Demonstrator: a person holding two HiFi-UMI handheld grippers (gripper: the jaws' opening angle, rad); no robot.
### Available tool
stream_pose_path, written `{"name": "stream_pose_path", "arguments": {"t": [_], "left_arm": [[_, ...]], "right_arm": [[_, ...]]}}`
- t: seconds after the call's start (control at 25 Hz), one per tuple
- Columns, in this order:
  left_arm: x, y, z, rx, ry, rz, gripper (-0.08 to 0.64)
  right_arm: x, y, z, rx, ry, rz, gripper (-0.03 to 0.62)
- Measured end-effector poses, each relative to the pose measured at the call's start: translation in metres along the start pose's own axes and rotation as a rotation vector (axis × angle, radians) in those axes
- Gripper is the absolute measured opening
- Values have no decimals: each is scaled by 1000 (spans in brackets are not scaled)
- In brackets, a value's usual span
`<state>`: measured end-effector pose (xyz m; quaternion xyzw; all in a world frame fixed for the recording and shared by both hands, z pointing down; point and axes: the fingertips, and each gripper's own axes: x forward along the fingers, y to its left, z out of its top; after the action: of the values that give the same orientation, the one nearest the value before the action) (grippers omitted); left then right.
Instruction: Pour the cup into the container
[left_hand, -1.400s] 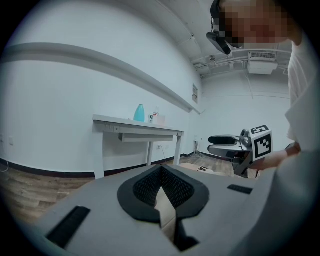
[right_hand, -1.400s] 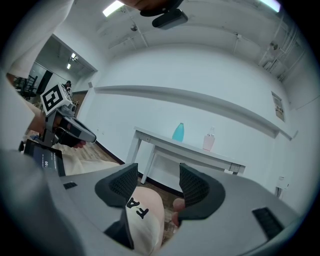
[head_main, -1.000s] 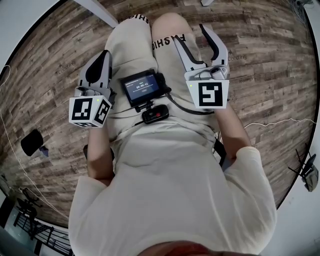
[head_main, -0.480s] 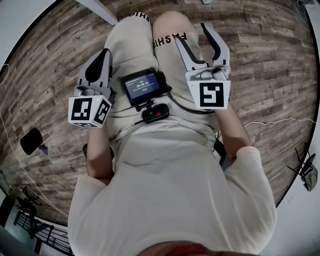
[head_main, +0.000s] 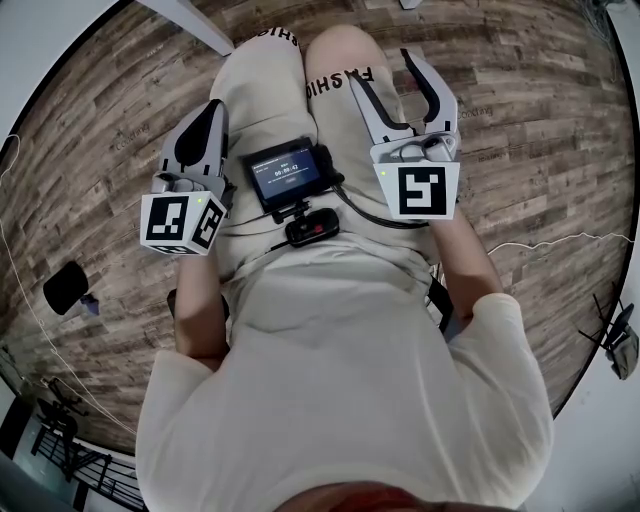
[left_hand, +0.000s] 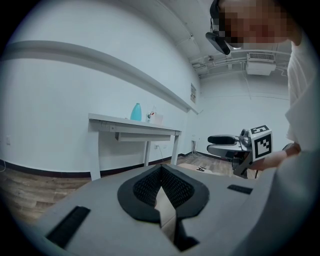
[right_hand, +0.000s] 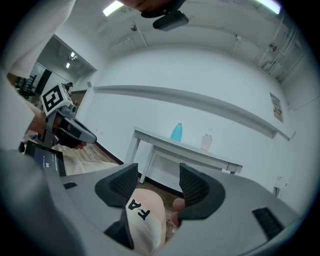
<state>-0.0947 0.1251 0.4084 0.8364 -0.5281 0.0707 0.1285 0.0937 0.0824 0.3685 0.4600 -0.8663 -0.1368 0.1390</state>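
Head view: nothing started; left gripper (head_main: 212, 110) pinched closed, right gripper (head_main: 381, 66) half spread, both empty above the lap (head_main: 270, 100). Well ahead of both, counter (right_hand: 160, 140) with teal bottle (right_hand: 176, 132); cup too small to tell. Next, likely: approach.

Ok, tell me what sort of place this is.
Probably a bare lab or test room rather than a home: wood-plank floor, plain white wall, and one white table against it carrying only a teal bottle and a pale pink bottle.
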Motion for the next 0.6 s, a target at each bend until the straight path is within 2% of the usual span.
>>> {"name": "stream_pose_path", "arguments": {"t": [0.6], "left_arm": [[2, -1, -1, -3, 7, -9, 12]], "right_arm": [[2, 2, -2, 6, 9, 8, 270]]}}
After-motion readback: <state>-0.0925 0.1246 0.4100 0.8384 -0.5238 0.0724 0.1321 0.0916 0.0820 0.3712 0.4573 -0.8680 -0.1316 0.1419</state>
